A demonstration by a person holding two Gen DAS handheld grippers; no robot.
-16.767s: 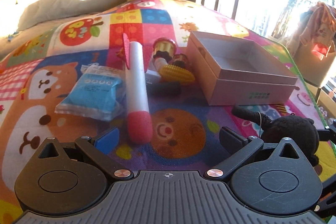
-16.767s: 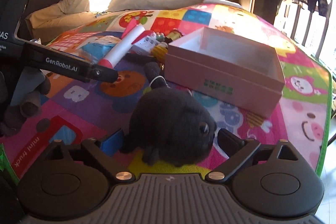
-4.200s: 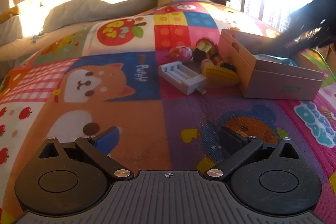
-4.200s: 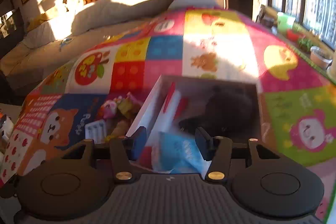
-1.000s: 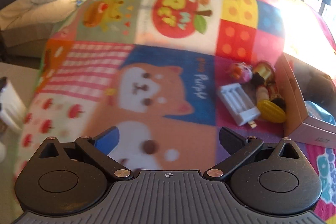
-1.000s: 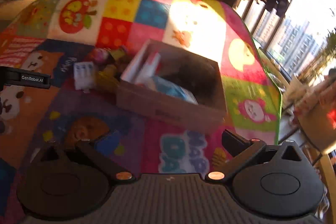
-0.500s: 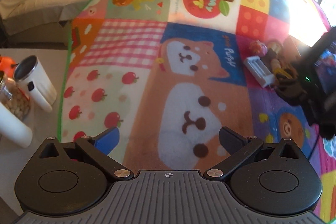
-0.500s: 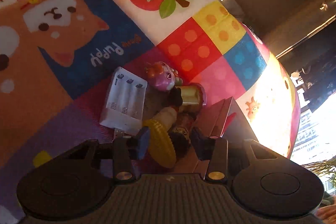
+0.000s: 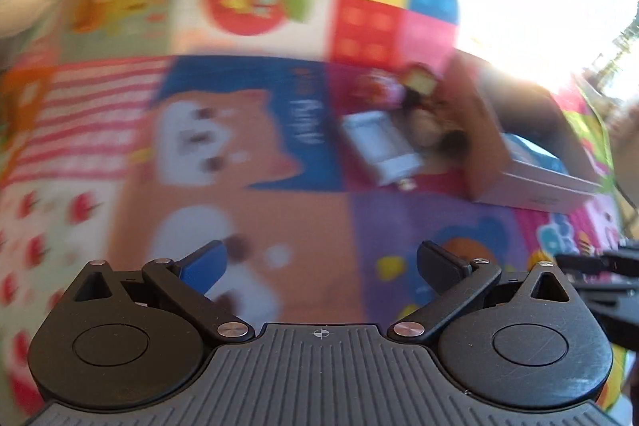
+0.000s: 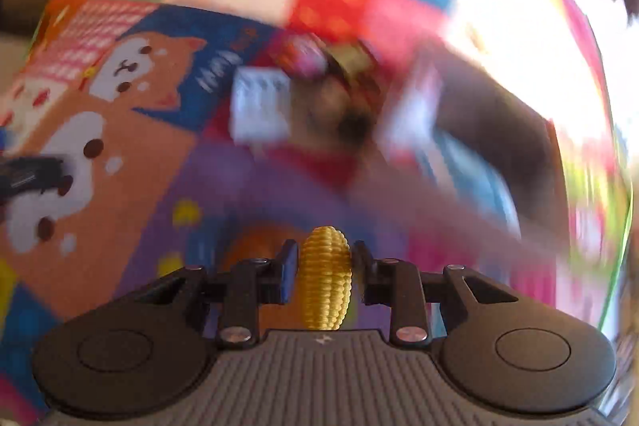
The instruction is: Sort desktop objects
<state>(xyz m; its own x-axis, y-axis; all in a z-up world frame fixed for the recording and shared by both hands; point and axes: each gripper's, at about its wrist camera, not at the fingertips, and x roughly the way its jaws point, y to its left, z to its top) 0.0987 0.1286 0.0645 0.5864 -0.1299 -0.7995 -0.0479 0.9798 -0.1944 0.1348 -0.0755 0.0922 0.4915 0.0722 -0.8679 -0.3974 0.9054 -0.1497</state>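
My right gripper (image 10: 324, 266) is shut on a yellow toy corn cob (image 10: 325, 276) and holds it above the colourful play mat (image 10: 120, 154). The pink cardboard box (image 10: 471, 162) lies ahead and to the right, blurred, with a blue packet inside. A white battery holder (image 10: 261, 106) and small toys (image 10: 307, 56) lie left of the box. My left gripper (image 9: 321, 262) is open and empty over the mat. In its view the battery holder (image 9: 379, 146), the toys (image 9: 415, 94) and the box (image 9: 531, 182) sit to the upper right.
Both views are motion-blurred. The mat (image 9: 139, 130) covers a bed, with pillows at the far end. Bright window light washes out the upper right. Part of the other gripper (image 9: 599, 266) shows at the right edge of the left wrist view.
My right gripper has closed on the corn cob and lifted it back from the toy pile. My left gripper has swung right, back toward the toys and box.
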